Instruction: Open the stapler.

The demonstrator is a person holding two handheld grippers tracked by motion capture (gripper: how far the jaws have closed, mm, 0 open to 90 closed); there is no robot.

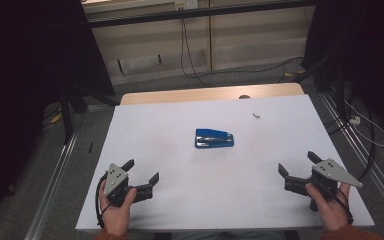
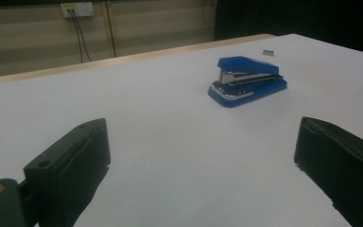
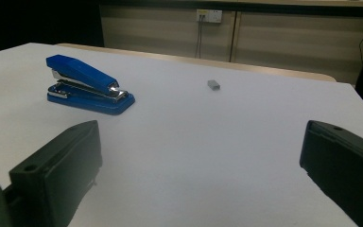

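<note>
White table [image 1: 180, 200] covers most of the high view, with a strip of wooden edge along its far side and a pale wall with hanging cables behind it, dark on both sides. Near the middle of the frame lies the stapler [image 1: 214, 138], blue, lying flat and well apart from both grippers. Up and to the right of it sits a small grey staple block [image 1: 256, 115], alone on the white.

At lower left of the high view the left gripper [image 1: 141, 171] rests in a hand [image 1: 116, 212], its jaws spread wide with nothing between them. At lower right the right gripper [image 1: 298, 165] sits in the other hand [image 1: 330, 202], jaws likewise wide apart and empty.

From the left gripper view the stapler [image 2: 246, 81] shows in the upper right, the staple block [image 2: 268, 52] beyond it. From the right gripper view the stapler [image 3: 89, 84] shows in the upper left, with the block [image 3: 213, 84] to its right near the centre.
</note>
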